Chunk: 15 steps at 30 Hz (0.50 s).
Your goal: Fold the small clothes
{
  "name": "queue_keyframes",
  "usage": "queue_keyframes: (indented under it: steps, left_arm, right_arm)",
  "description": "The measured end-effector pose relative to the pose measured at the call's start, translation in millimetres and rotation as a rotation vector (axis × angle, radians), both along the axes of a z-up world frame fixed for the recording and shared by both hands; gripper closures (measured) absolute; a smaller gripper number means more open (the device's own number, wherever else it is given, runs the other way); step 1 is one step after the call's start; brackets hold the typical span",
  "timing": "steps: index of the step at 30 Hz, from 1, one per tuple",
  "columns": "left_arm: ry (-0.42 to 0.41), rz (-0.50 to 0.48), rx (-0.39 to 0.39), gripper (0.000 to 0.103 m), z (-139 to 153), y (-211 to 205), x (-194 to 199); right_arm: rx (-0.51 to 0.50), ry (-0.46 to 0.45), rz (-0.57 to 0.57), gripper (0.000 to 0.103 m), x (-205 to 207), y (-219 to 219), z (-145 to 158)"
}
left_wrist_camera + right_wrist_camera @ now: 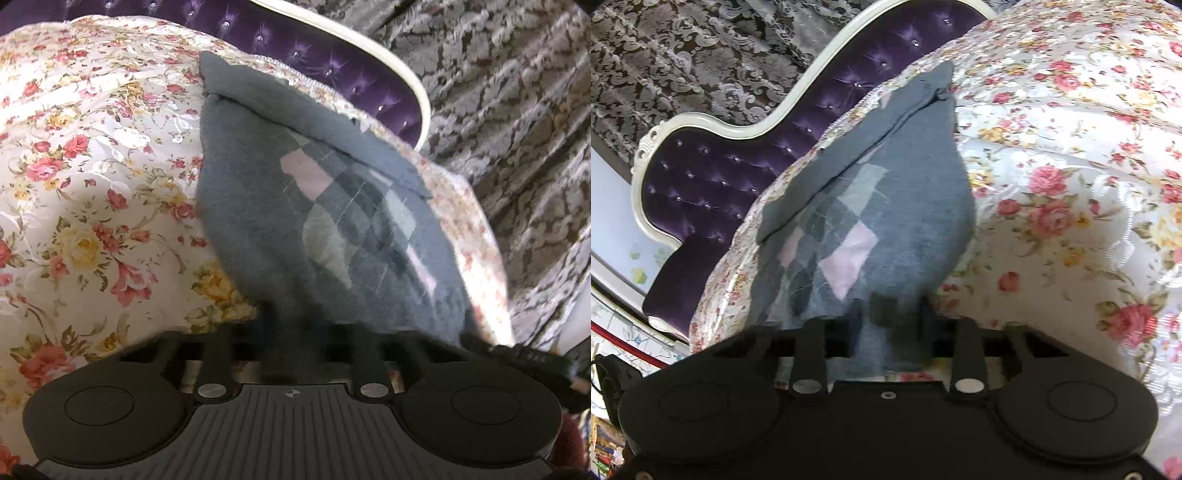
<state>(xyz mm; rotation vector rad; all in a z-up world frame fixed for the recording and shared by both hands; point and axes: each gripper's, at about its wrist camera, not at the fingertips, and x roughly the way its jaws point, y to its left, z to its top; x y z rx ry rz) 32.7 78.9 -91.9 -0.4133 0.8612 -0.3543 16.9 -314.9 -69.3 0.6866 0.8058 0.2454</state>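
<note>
The flowered bedspread covers the bed. On it, from centre toward one o'clock in the left view, lies the grey sweater: soft, light and floppy, best pinched at its near hem. Left fingers and right fingers each grip that hem.

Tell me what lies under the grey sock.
The grey sock lies on a floral bedspread, which shows along both sides. Its near end is pinched in both claws, left and right. Whatever is beneath its middle stays covered.
</note>
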Motion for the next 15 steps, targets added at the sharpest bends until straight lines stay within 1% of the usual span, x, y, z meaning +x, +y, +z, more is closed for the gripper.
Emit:
queue_keyframes:
  steps: [1, 4, 7, 9, 15]
  left_arm:
    - [-0.008, 0.002, 0.009, 0.097, -0.1, -0.4, -1.8]
    - [-0.039, 0.018, 0.030, 0.097, 3.6, 1.7, -10.3]
    - [-0.040, 0.023, -0.012, 0.097, 8.5, 10.4, -13.2]
    - [-0.045, 0.030, -0.040, 0.098, 14.8, 15.1, -13.0]
    - [-0.113, 0.041, -0.107, 0.098, 45.4, 19.3, -6.4]
  right_arm:
    - [-0.019, 0.007, -0.001, 0.090, -0.4, 1.0, 0.1]
    - [-0.058, -0.009, 0.004, 0.092, -5.0, 3.0, 4.5]
    - [-0.072, -0.049, -0.024, 0.092, -12.2, -2.9, 14.1]
    - [-0.064, -0.068, -0.030, 0.092, -14.1, -6.7, 19.5]
    - [-0.023, -0.138, -0.010, 0.092, -6.0, -7.7, 41.5]
